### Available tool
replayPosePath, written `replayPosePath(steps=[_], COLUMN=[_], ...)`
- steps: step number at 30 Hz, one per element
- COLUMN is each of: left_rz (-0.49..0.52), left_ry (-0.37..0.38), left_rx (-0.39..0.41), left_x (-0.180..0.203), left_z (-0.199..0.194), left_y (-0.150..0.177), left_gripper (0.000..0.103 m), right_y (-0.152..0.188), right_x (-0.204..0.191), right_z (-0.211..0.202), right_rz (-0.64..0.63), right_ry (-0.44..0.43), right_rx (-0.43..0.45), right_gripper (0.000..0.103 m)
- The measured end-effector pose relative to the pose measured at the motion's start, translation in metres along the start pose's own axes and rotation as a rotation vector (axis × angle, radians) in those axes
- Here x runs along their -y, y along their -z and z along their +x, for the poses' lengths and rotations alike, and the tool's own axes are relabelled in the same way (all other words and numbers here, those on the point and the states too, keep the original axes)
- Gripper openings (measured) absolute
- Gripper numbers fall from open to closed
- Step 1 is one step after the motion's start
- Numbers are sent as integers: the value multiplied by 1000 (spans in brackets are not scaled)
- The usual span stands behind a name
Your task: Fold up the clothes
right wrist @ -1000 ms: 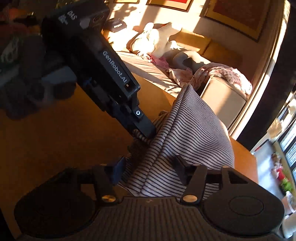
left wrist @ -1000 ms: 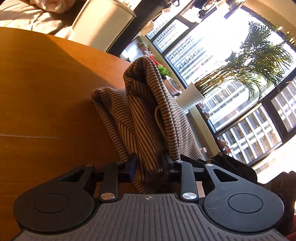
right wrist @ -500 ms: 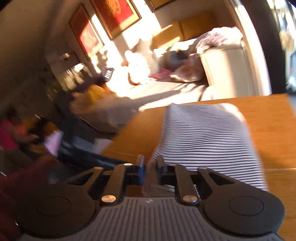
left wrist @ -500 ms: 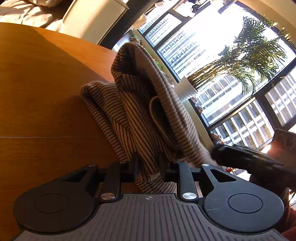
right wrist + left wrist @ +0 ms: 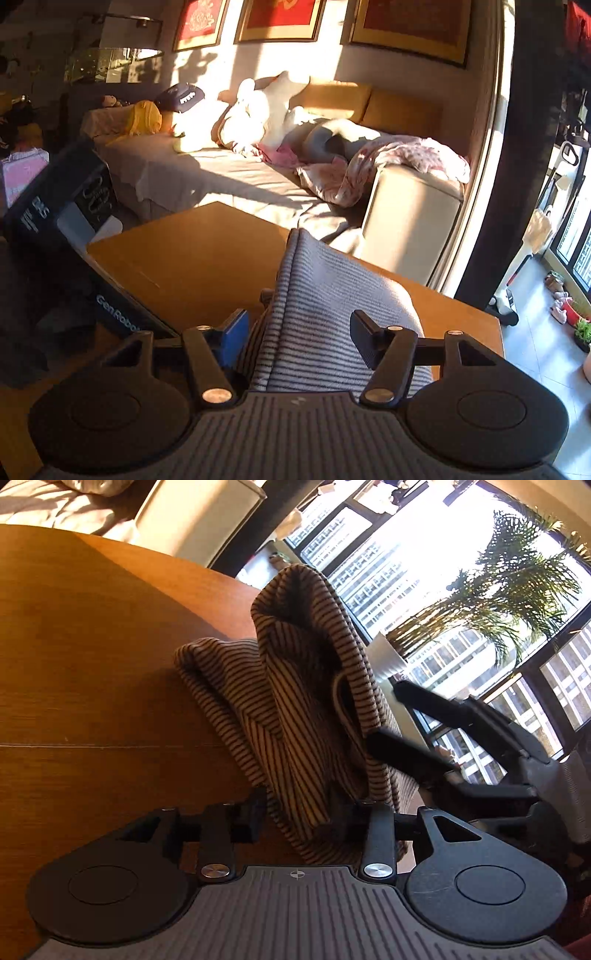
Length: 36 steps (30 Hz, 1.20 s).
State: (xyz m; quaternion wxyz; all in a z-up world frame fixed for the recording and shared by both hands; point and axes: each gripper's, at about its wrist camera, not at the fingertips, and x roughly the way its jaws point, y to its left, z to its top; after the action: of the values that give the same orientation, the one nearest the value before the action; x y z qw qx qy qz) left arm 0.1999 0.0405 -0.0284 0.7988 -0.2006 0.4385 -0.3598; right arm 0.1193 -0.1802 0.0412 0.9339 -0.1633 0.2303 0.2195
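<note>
A striped garment (image 5: 303,709) is bunched on a wooden table (image 5: 92,664), one part lying flat and another lifted into a tall, peaked fold. The lifted part passes between the fingers of the left gripper (image 5: 295,808); the jaws are seen set apart around the cloth, and it cannot be told whether the cloth is actually pinched. The raised fold is probably being carried over the flat part to halve the garment.

In the right wrist view the same striped cloth (image 5: 325,302) is draped between the fingers of the right gripper (image 5: 299,332), whose jaws are spread wide, not clamped, so the cloth appears only to be resting there. The wide spread may be for taking a fresh hold.

On the left gripper's dark body (image 5: 74,236), "GenRobo" can be read, the rest being cut off, and "DAS" higher up.

Beyond the table, a sofa (image 5: 280,173) strewn with cushions and a potted palm (image 5: 509,590) by the windows are seen.
</note>
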Motion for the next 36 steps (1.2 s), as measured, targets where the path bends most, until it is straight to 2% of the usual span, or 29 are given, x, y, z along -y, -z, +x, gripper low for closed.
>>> replayPosePath(steps=[1,3,5,7,8,9,11,12,14,18,21,22,24,25,30,32,36], left_rz=[1,0,-2,4,7,17,76,113,206,382,446,451,418,397,322,289,295], left_ry=[-9,-19,-15,-18,-20,-27,-44,-48,-6,106,100,59,-55,-67,-60,-61,-57], left_rx=[-1,-1,1,2,2,7,39,58,100,129,101,82,40,27,43,37,14], left_x=[1,-1,-1,0,1,3,14,22,43,76,85,83,72,66,44,35,27], left_z=[-1,-2,-3,-2,-3,-5,-18,-25,-41,-53,-27,-14,-1,-2,-35,-31,-16], left_y=[-1,0,1,0,-1,-3,-7,-9,-11,-11,-14,-17,-17,-15,-2,-2,3], left_gripper=[39,46,46,46,46,46,39,28,19,18,21,24,22,22,23,23,20], right_y=[3,9,9,7,7,6,4,5,10,14,16,16,17,16,12,12,10], right_x=[-2,-4,5,18,24,31,43,52,76,121,145,150,152,151,143,142,119], right_z=[3,5,5,5,5,5,4,5,5,1,3,6,8,9,23,34,63], right_rz=[-18,-52,-26,24,48,73,122,170,314,531,660,695,738,744,774,828,894], right_ry=[14,53,57,47,42,37,27,9,-55,-145,-217,-240,-281,-300,-387,-440,-577], right_rx=[-18,-42,-48,-47,-46,-46,-45,-47,-44,-4,21,24,29,34,21,9,-57], right_gripper=[61,61,61,46,29,21,19,17,16,16,16,16,15,15,15,14,11])
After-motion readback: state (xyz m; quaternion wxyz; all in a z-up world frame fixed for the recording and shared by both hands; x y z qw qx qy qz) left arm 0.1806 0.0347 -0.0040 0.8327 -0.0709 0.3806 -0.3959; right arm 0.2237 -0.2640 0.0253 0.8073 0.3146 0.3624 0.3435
